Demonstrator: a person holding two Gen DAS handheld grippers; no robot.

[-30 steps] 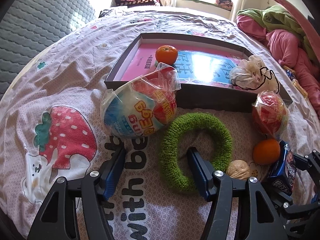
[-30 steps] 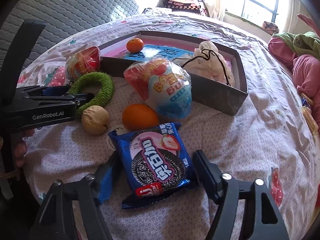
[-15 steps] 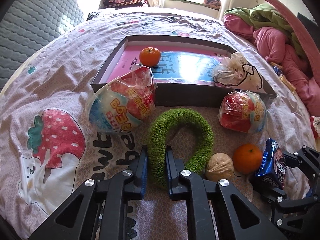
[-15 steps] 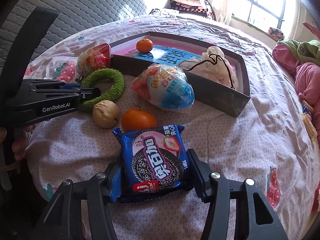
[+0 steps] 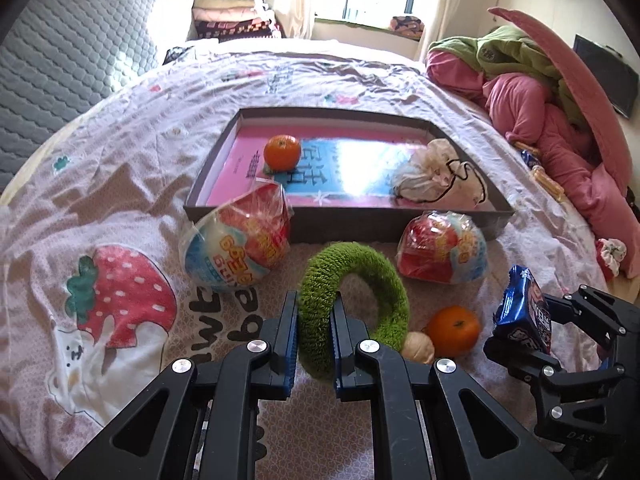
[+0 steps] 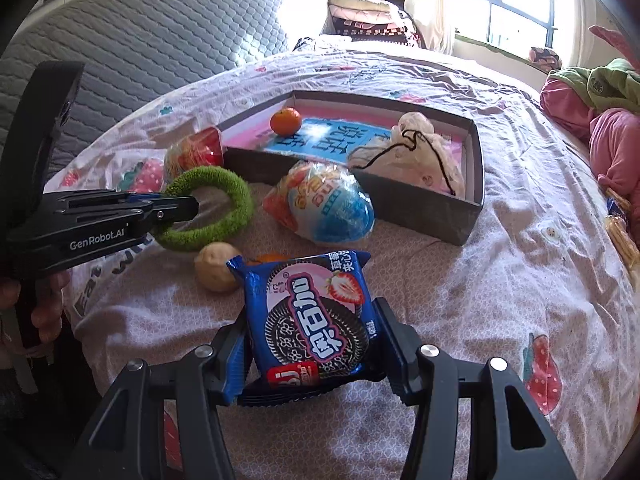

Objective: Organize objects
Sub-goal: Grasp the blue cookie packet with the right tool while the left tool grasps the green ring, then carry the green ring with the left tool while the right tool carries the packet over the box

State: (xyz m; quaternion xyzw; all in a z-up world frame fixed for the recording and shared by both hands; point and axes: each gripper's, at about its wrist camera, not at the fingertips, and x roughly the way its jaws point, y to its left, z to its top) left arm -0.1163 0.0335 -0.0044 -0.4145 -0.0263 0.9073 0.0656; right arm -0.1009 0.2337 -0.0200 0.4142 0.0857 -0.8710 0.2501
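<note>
My left gripper is shut on the near side of a fuzzy green ring, whose far side arches toward the box. From the right wrist view the left gripper pinches the green ring from the left. A blue cookie packet sits between the pads of my right gripper, pressed on both side edges and tipped up off the sheet. In the left wrist view the cookie packet stands on edge at the far right.
A shallow grey box holds an orange and a white drawstring bag. Two wrapped egg toys, a loose orange and a walnut lie on the bedsheet. Pink and green bedding is piled on the right.
The left jaws closed on the green ring and rose a little with it. The right jaws closed on the cookie packet and tipped it up from the sheet.
</note>
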